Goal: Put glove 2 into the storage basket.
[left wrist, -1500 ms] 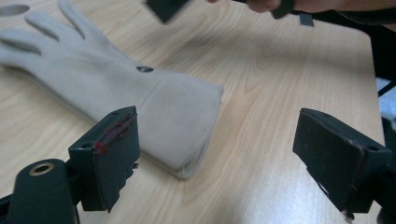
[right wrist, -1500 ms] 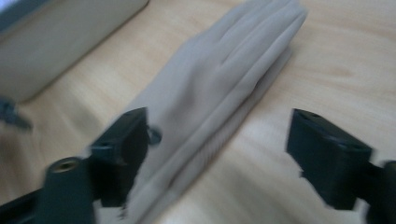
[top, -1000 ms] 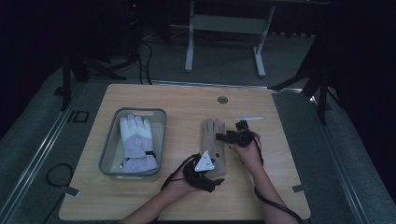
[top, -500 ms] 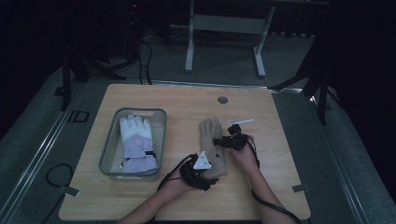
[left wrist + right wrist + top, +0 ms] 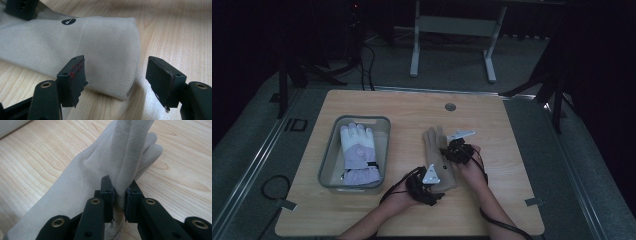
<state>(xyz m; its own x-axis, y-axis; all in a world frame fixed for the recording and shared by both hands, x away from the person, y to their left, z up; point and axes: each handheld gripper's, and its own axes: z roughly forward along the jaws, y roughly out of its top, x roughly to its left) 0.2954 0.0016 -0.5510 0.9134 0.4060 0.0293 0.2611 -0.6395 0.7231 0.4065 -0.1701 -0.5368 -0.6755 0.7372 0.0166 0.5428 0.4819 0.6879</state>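
A tan suede glove (image 5: 435, 150) lies flat on the wooden table (image 5: 512, 150), fingers pointing away from the person. My right gripper (image 5: 446, 151) reaches in from the glove's right side. Its jaws have just been closing, and they now pinch a raised fold of the glove (image 5: 125, 157) between the pads, so the right gripper (image 5: 120, 188) is shut on it. My left gripper (image 5: 438, 181) sits at the cuff end. In its own view the left gripper (image 5: 115, 67) stands open, slightly narrowed, with the corner of the glove's cuff (image 5: 112, 50) between the jaws and no pad pressing on it.
A grey plastic bin (image 5: 328, 167) stands on the left half of the table and holds a white and lilac winter glove (image 5: 357, 150). A round cable port (image 5: 450, 106) sits near the far edge. A metal stand (image 5: 452, 30) is on the floor beyond.
The right gripper moved left onto the tan glove and closed on a fold of it. The left gripper stayed at the cuff, its jaws a little narrower.
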